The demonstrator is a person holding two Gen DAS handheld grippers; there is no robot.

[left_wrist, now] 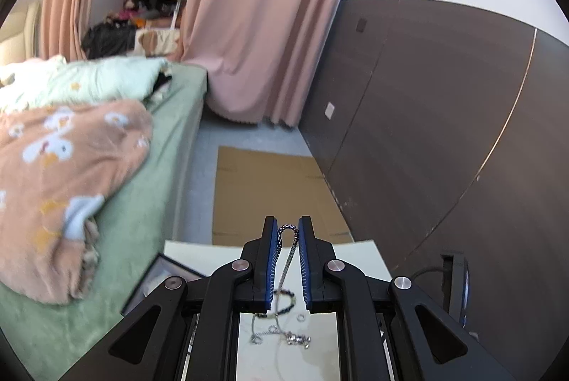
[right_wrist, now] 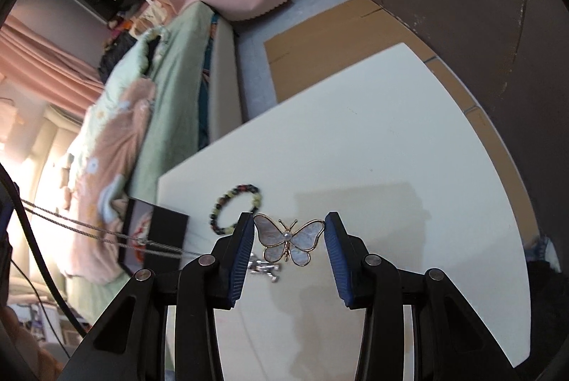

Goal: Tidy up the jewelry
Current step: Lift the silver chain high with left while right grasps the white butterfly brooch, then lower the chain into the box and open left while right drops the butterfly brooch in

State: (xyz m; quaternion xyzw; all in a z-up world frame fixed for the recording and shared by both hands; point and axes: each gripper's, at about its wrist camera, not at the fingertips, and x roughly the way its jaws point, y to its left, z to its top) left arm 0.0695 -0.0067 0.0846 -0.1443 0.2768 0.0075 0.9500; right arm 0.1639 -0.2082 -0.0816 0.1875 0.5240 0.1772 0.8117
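My left gripper (left_wrist: 288, 224) is shut on a thin silver chain (left_wrist: 284, 269). The chain loops over between the fingertips and hangs down toward the white table (left_wrist: 199, 253). Under it lie a dark beaded bracelet (left_wrist: 284, 304), small rings (left_wrist: 300, 317) and a silver charm (left_wrist: 297, 340). My right gripper (right_wrist: 290, 218) is shut on a pearly butterfly brooch (right_wrist: 270, 231) with a gold rim, a wing tip against each blue pad, just above the table (right_wrist: 391, 149). The bracelet (right_wrist: 249, 188) lies beyond it, and the chain (right_wrist: 89, 233) stretches taut off to the left.
A black box (right_wrist: 167, 238) with a picture inside sits at the table's left edge. A bed with green sheets (left_wrist: 160, 203) and an orange blanket (left_wrist: 64, 167) stands to the left. Flat cardboard (left_wrist: 270, 189) covers the floor ahead, by a dark wall panel (left_wrist: 426, 132) and pink curtains (left_wrist: 263, 25).
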